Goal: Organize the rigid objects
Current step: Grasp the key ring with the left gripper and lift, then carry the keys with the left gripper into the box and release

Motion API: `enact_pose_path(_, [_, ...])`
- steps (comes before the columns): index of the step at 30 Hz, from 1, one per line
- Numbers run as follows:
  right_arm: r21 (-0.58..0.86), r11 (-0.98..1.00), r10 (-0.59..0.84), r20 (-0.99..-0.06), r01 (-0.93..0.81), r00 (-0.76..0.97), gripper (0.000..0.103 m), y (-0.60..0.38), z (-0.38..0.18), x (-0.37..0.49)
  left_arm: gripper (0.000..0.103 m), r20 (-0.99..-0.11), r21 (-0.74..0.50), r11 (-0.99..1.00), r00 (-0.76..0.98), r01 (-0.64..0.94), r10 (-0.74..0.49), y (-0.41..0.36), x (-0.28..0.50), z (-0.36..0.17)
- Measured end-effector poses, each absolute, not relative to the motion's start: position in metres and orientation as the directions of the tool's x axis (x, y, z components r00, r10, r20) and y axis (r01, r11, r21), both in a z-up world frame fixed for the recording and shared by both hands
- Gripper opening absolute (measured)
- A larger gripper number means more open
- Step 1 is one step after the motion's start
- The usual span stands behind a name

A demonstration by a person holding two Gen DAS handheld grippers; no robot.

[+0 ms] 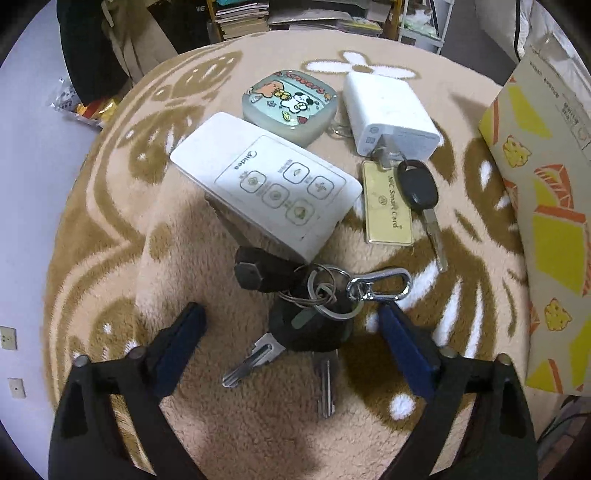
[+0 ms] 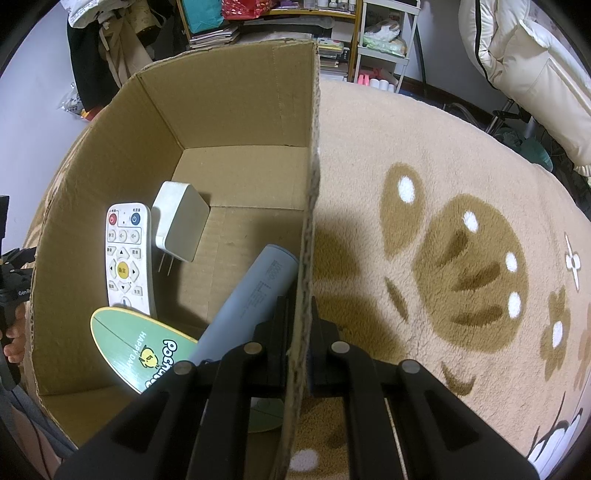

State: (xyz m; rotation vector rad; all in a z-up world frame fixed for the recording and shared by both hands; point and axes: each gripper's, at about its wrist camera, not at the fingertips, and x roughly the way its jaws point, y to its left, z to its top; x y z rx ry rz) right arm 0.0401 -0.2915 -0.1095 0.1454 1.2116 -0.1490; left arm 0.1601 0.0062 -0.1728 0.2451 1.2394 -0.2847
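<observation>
Two silver keys [image 1: 280,354] splay from a black-fobbed ring [image 1: 325,291].

Cluttered bookshelves [image 1: 243,18] behind a tan patterned rug [image 2: 443,166].

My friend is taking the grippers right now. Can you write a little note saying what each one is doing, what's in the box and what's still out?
Left gripper: open, fingers either side of the key bunch on the blanket, not gripping.
Right gripper: shut on the cardboard box wall, steadying it.
Done, in the box: TV remote, white charger, blue power bank, green oval board.
Left on the blanket: key bunch, Midea remote, cartoon case, white plug adapter, smart card, black car key.
</observation>
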Motion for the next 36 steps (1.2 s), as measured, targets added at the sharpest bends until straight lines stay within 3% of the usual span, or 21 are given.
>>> enact_pose_path(7, [0.032,0.981,-0.036,-0.938,0.192,0.344,0.008,-0.292,-0.109,0.040,0.039,-0.944,0.036,0.938,0.319,0.345,-0.081,0.005,0.159,-0.161])
enact_pose_path(10, [0.031,0.981,-0.037,-0.938,0.191,0.344,0.008,-0.291,-0.109,0.040,0.027,-0.942,0.040,0.941,0.327,0.336,-0.076,0.007,0.159,-0.157])
enact_pose_path(19, [0.032,0.981,-0.036,-0.938,0.191,0.344,0.008,-0.291,-0.109,0.040,0.027,-0.934,0.059,0.929,0.349,0.366,-0.079,0.002,0.143,-0.144])
enact_pose_path(23, [0.032,0.981,-0.036,-0.938,0.190,0.344,0.008,-0.291,-0.110,0.040,0.027,-0.901,0.123,0.922,0.431,0.367,-0.051,-0.006,0.130,-0.125])
enact_pose_path(29, [0.031,0.981,-0.037,-0.938,0.190,0.344,0.008,-0.291,-0.110,0.040,0.027,-0.857,0.158,0.892,0.508,0.424,-0.090,-0.029,0.113,-0.091])
enact_pose_path(36, [0.035,0.981,-0.035,-0.938,0.193,0.344,0.008,-0.291,-0.110,0.040,0.027,-0.818,0.115,0.887,0.550,0.447,-0.171,-0.048,0.106,-0.053])
